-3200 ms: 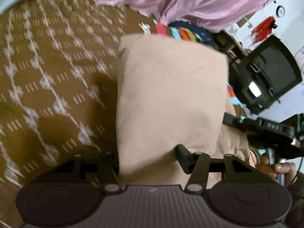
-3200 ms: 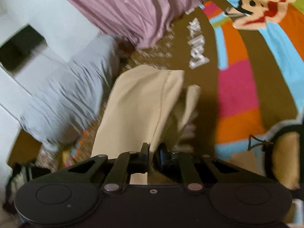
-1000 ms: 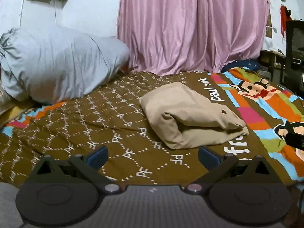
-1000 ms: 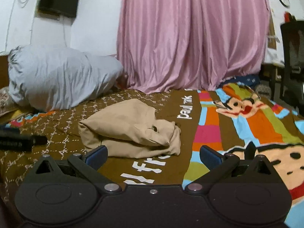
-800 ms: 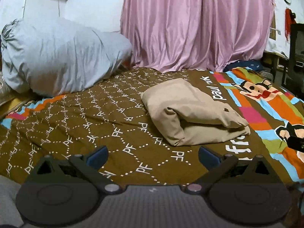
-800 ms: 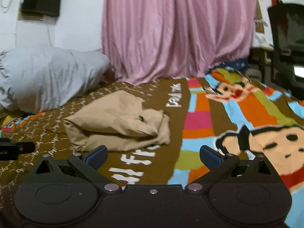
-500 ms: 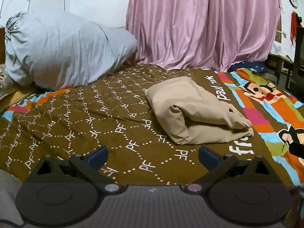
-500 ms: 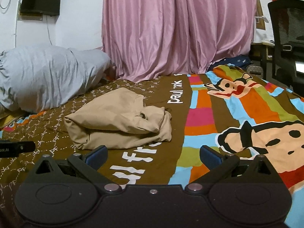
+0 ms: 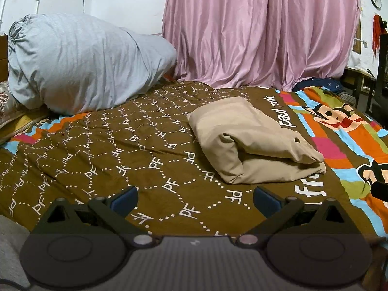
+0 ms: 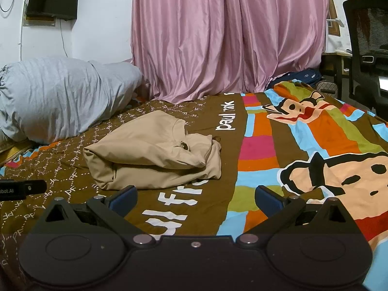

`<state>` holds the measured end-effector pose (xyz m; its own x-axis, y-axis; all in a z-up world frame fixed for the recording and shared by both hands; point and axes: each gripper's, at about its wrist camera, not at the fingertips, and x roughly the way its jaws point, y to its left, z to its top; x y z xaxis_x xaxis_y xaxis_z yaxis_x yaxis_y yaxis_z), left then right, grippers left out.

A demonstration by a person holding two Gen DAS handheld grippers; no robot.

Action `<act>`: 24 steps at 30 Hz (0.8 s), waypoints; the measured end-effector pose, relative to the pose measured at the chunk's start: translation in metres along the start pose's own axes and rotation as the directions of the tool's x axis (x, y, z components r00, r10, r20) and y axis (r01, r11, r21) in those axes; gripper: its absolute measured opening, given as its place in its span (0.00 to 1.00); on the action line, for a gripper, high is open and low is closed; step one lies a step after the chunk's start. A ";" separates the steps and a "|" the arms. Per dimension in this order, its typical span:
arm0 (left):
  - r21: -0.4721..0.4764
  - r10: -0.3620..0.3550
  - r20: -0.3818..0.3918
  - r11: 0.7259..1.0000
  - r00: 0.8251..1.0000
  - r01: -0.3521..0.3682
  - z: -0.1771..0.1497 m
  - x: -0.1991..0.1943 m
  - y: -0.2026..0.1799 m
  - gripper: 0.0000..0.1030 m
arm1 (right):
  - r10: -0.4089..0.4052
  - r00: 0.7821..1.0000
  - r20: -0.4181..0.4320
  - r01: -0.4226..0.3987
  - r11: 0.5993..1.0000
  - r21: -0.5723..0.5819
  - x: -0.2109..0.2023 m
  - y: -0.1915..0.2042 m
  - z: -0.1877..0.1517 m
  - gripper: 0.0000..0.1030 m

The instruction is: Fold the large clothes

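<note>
Resting near the middle of the bed (image 9: 101,160), a tan garment (image 9: 252,143) lies folded into a thick bundle, its layers stacked and its open ends pointing toward the cartoon-printed right side of the bedspread. A few seconds ago both tools were clenched on this cloth, lifting it close to the cameras; now it lies on the bed with nothing touching it. The left tool (image 9: 195,200) and right tool (image 10: 196,200) both hang released, fingers spread wide and empty, pulled back toward the near edge of the bed, well apart from the bundle. A grey pillow (image 9: 80,63) sits at the far left corner, before a pink curtain (image 9: 262,31). Judging by this, the fold looks finished, though its right-hand edges are somewhat loose.
</note>
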<state>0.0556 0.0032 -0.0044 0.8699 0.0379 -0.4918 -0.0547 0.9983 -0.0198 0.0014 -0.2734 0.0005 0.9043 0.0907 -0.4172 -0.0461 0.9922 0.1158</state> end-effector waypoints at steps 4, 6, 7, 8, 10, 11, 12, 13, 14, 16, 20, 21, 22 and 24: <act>0.001 0.001 -0.001 1.000 1.000 -0.001 0.000 0.001 0.000 1.00 | -0.001 1.000 -0.001 0.001 1.000 0.001 0.000 0.000 0.000 0.99; 0.001 0.002 -0.001 1.000 1.000 -0.002 0.000 0.000 0.000 1.00 | 0.000 1.000 -0.001 0.000 1.000 0.001 0.000 0.000 0.000 0.99; 0.001 0.001 -0.001 1.000 1.000 -0.001 0.000 0.000 0.000 1.00 | 0.000 1.000 -0.001 0.000 1.000 0.001 0.000 0.000 0.000 0.99; 0.001 0.001 -0.001 1.000 1.000 -0.001 0.000 0.000 0.000 1.00 | 0.000 1.000 -0.001 0.000 1.000 0.001 0.000 0.000 0.000 0.99; 0.001 0.002 -0.001 1.000 1.000 -0.002 0.000 0.000 0.000 1.00 | 0.000 1.000 0.000 0.000 1.000 0.001 0.000 0.000 0.000 0.99; 0.001 0.003 -0.001 1.000 1.000 -0.003 0.000 0.000 0.000 1.00 | 0.000 1.000 0.000 0.000 1.000 0.001 0.000 0.000 0.000 0.99; 0.002 0.004 -0.001 1.000 1.000 -0.004 0.000 0.001 0.000 1.00 | 0.000 1.000 0.001 0.000 1.000 0.001 0.000 0.000 0.000 0.99; 0.001 0.004 -0.001 1.000 1.000 -0.004 0.000 0.001 0.000 1.00 | 0.000 1.000 0.000 0.000 1.000 0.001 0.000 0.000 0.000 0.99; 0.002 0.003 -0.001 1.000 1.000 -0.003 0.000 0.001 0.000 1.00 | -0.001 1.000 -0.001 0.001 1.000 0.001 0.000 0.000 0.000 0.99; 0.002 0.004 -0.001 1.000 1.000 -0.004 0.000 0.001 0.000 1.00 | 0.000 1.000 0.000 0.000 1.000 0.001 0.000 0.000 0.000 0.99; 0.003 0.005 -0.002 1.000 1.000 -0.005 0.000 0.001 0.001 1.00 | 0.000 1.000 0.000 0.000 1.000 0.002 0.000 0.000 0.000 0.99; 0.003 0.005 -0.002 1.000 1.000 -0.005 0.000 0.001 0.001 1.00 | 0.000 1.000 0.000 0.000 1.000 0.002 0.000 0.000 0.000 0.99; 0.003 0.005 -0.003 1.000 1.000 -0.005 0.001 0.001 0.000 1.00 | 0.000 1.000 -0.001 0.000 1.000 0.002 0.000 0.000 0.000 0.99; 0.003 0.005 -0.003 1.000 1.000 -0.005 0.000 0.001 0.001 1.00 | 0.000 1.000 -0.001 0.000 1.000 0.003 0.000 0.000 0.000 0.99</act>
<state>0.0568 0.0041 -0.0049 0.8681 0.0431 -0.4945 -0.0576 0.9982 -0.0141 0.0015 -0.2729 0.0003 0.9039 0.0913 -0.4179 -0.0452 0.9919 0.1189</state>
